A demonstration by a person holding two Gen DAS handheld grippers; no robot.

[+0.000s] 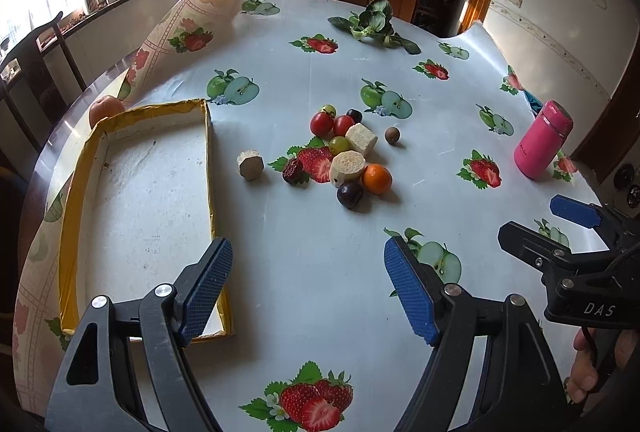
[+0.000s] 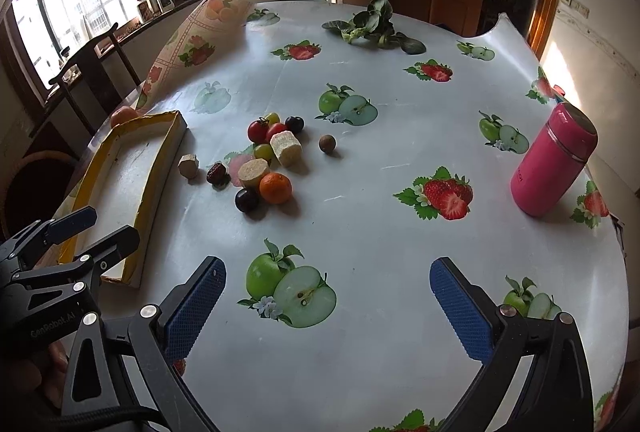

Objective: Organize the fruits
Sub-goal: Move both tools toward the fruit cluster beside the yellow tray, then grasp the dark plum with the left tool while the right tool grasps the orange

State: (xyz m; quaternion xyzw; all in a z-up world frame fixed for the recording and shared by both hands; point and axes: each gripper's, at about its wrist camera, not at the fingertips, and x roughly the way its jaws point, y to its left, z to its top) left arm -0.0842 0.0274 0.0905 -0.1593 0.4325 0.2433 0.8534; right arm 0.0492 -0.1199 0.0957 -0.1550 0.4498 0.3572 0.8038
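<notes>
A glossy, smooth plastic tablecloth (image 1: 320, 252) covers the desk. The tray (image 1: 72, 216) looks like rough white foam edged with yellow tape. The pink bottle (image 2: 554, 164) is smooth and satin.

You can read "DAS" on the right gripper (image 1: 576, 228) body — and "GenRobot.AI" on the left gripper (image 2: 94, 230) body.

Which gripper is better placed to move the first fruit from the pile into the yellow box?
Probably the left. The left gripper is open beside the yellow box, and the fruit pile lies straight ahead. The right gripper, also open, is farther from the box.
</notes>
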